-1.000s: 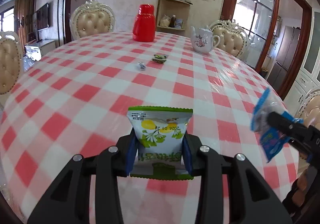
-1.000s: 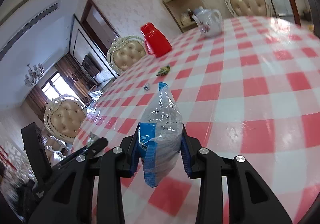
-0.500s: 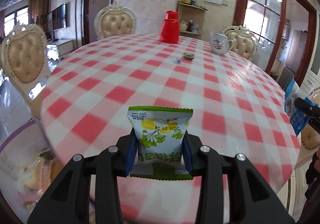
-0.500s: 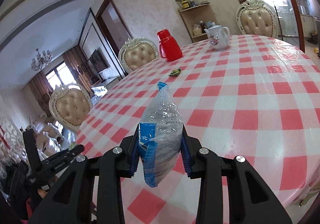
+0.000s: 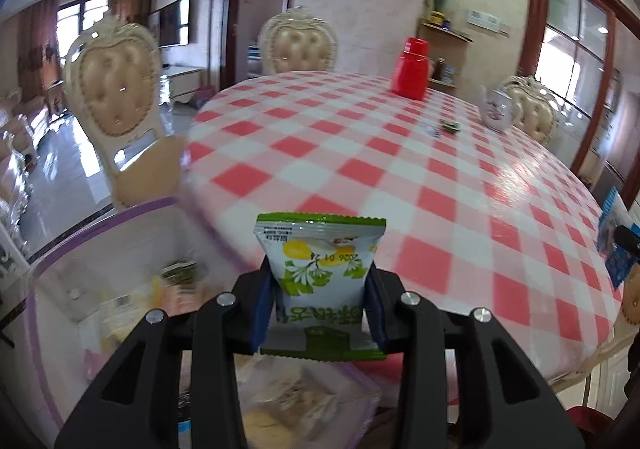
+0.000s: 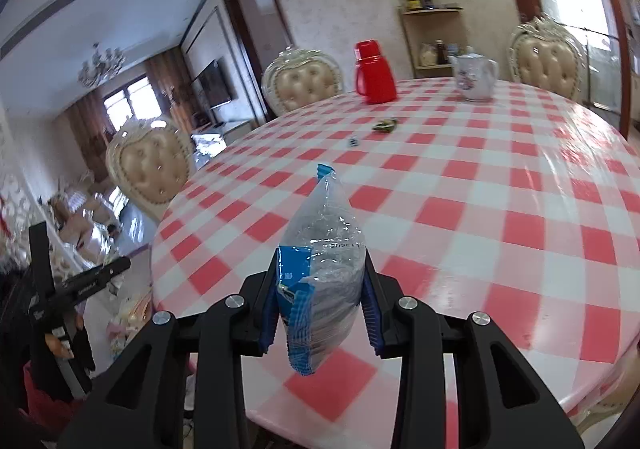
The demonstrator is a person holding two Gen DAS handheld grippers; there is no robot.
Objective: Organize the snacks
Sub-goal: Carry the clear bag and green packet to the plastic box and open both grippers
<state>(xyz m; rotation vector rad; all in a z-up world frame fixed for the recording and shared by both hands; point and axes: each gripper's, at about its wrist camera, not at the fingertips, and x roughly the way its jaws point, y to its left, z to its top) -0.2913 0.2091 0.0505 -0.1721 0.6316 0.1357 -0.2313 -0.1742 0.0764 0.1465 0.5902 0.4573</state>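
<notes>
My left gripper (image 5: 320, 313) is shut on a green and white snack packet (image 5: 322, 273) with yellow fruit printed on it. It hangs over a clear storage bin with a purple rim (image 5: 132, 211) beside the table's left edge; blurred snack packs (image 5: 180, 275) lie inside. My right gripper (image 6: 320, 323) is shut on a clear and blue snack bag (image 6: 322, 261), held above the near edge of the red-checked table (image 6: 460, 185). That blue bag (image 5: 614, 237) also shows at the far right of the left wrist view. Two small wrapped snacks (image 6: 385, 125) lie far out on the cloth.
A red jug (image 5: 412, 69) and a white teapot (image 5: 498, 111) stand at the table's far side. Cream tufted chairs (image 5: 116, 97) ring the table. A shelf with flowers (image 6: 432, 37) stands against the back wall. The left gripper's body (image 6: 80, 283) shows low left in the right wrist view.
My left gripper has swung left off the table with the green packet and now hangs over the bin. My right gripper has rolled level and shifted left with the blue bag.
</notes>
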